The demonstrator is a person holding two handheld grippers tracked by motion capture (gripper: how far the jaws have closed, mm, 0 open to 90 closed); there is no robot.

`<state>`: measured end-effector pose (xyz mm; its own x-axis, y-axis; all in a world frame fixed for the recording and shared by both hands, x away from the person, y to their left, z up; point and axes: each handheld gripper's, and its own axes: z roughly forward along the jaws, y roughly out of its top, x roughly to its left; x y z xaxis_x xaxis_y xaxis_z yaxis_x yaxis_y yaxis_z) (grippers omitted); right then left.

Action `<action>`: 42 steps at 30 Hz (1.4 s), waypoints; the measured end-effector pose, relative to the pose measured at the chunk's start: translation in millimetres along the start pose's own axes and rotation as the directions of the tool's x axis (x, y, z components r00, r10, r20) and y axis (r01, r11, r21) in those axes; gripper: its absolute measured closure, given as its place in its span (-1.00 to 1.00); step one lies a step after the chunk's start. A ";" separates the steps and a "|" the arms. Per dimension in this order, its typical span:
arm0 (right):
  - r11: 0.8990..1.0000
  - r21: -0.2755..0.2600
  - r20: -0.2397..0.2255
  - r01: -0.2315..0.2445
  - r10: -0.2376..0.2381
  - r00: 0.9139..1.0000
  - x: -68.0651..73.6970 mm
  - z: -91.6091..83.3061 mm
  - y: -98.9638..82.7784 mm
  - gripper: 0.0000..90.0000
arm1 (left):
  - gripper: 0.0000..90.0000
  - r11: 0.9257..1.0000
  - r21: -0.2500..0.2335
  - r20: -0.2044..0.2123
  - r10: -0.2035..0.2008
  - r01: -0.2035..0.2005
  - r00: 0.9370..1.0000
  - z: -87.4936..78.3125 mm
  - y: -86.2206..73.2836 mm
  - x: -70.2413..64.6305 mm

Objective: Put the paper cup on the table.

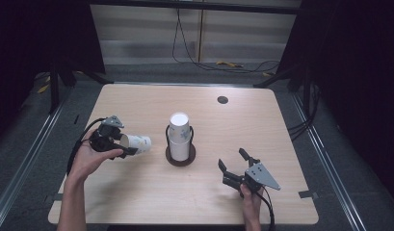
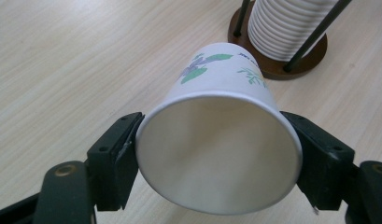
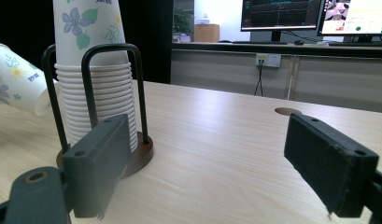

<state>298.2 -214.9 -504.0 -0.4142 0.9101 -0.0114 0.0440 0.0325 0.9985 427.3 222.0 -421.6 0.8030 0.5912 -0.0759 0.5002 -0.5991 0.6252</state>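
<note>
Our left gripper (image 1: 121,146) pinches a flowered paper cup (image 2: 220,135) at its rim, lying sideways with its base toward the stack of cups (image 1: 179,136) in the wire holder (image 3: 109,100) just beyond, while our right gripper (image 1: 233,163), nearer and beyond the holder's other side, stands spread wide above the table (image 1: 252,120).

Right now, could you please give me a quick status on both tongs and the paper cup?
Left tongs shut on paper cup, held on its side, clear of the table. Right tongs open, empty. Cup stack in holder stands right of the cup; nothing between.
</note>
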 end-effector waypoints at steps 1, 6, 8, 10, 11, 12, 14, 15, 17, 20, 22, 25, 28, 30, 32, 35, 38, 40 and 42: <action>1.000 0.000 0.000 0.000 0.000 1.000 0.0 -0.1 0.0 -0.68 | -0.44 1.000 0.009 -0.003 -0.001 0.001 1.000 0.3 0.9 0.7; 1.000 0.001 -0.001 0.002 -0.002 1.000 -0.1 -0.4 0.0 -0.68 | -0.44 0.998 0.065 -0.005 0.012 -0.012 1.000 1.7 7.5 3.0; 1.000 -0.001 0.001 0.002 -0.002 1.000 0.0 -0.3 0.0 -0.69 | -0.44 0.996 0.091 0.001 0.026 -0.026 1.000 2.8 11.3 3.0; 1.000 -0.002 0.000 0.004 -0.004 1.000 0.0 -0.3 0.0 -0.69 | -0.44 0.994 0.104 0.000 0.028 -0.028 1.000 2.6 15.5 2.1; 1.000 -0.001 0.000 0.002 -0.002 1.000 0.0 -0.3 0.0 -0.68 | -0.44 0.993 0.112 -0.006 0.031 -0.030 1.000 2.6 17.4 1.0; 1.000 -0.001 -0.001 0.003 -0.003 1.000 0.0 -0.3 0.0 -0.68 | -0.44 0.992 0.120 -0.006 0.033 -0.032 0.999 2.7 19.3 -0.1; 1.000 -0.002 -0.003 0.003 -0.003 1.000 -0.1 -0.6 -0.1 -0.68 | -0.45 0.989 0.145 -0.004 0.039 -0.038 0.999 2.9 21.9 -1.1; 1.000 -0.002 -0.003 0.003 -0.003 1.000 -0.1 -0.6 -0.1 -0.68 | -0.45 0.985 0.168 -0.005 0.053 -0.051 0.999 2.9 23.7 -0.6; 1.000 -0.003 -0.004 0.004 -0.005 1.000 -0.2 -0.5 -0.1 -0.68 | -0.45 0.978 0.201 -0.007 0.058 -0.055 0.998 4.4 25.0 -0.7; 1.000 -0.003 -0.005 0.004 -0.004 1.000 -0.2 -0.5 -0.1 -0.68 | -0.46 0.970 0.237 -0.008 0.059 -0.055 0.998 8.0 26.5 -0.4; 1.000 -0.003 -0.005 0.005 -0.005 1.000 -0.2 -0.5 -0.1 -0.68 | -0.46 0.963 0.264 -0.021 0.061 -0.053 0.998 9.4 27.3 -0.5; 1.000 -0.002 -0.003 0.004 -0.004 1.000 -0.1 -0.2 -0.1 -0.68 | -0.47 0.960 0.272 -0.029 0.076 -0.066 0.997 9.7 29.0 -3.2; 1.000 -0.003 -0.001 0.005 -0.005 1.000 0.0 -0.3 0.0 -0.68 | -0.47 0.955 0.286 -0.013 0.081 -0.074 0.997 12.1 29.5 -3.7; 1.000 -0.003 -0.002 0.005 -0.005 1.000 0.0 -0.3 0.0 -0.68 | -0.48 0.955 0.289 -0.023 0.078 -0.069 0.997 13.2 29.6 -2.7; 1.000 -0.003 -0.003 0.005 -0.005 1.000 -0.1 -0.3 0.0 -0.68 | -0.48 0.955 0.286 -0.019 0.080 -0.071 0.997 14.4 29.4 -1.4; 1.000 -0.002 -0.003 0.003 -0.003 1.000 0.0 -0.3 -0.1 -0.68 | -0.47 0.957 0.285 -0.023 0.071 -0.062 0.997 17.3 29.5 -0.2; 1.000 -0.002 -0.002 0.002 -0.002 1.000 0.0 -0.3 -0.1 -0.68 | -0.48 0.957 0.288 -0.019 0.051 -0.044 0.998 21.7 29.9 1.4; 1.000 -0.002 -0.002 0.002 -0.002 1.000 0.0 -0.3 -0.1 -0.67 | -0.48 0.958 0.284 -0.030 0.053 -0.042 0.998 23.9 31.1 4.5; 1.000 -0.002 -0.004 0.001 -0.001 1.000 -0.1 -0.2 -0.1 -0.67 | -0.49 0.964 0.266 -0.032 0.031 -0.022 0.999 25.8 31.4 5.2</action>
<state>298.0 -215.0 -504.0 -0.4182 0.9083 -0.0123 0.0419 0.0328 0.9986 455.6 192.3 -422.4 0.8075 0.5890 -0.0320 0.5509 -0.7336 0.3980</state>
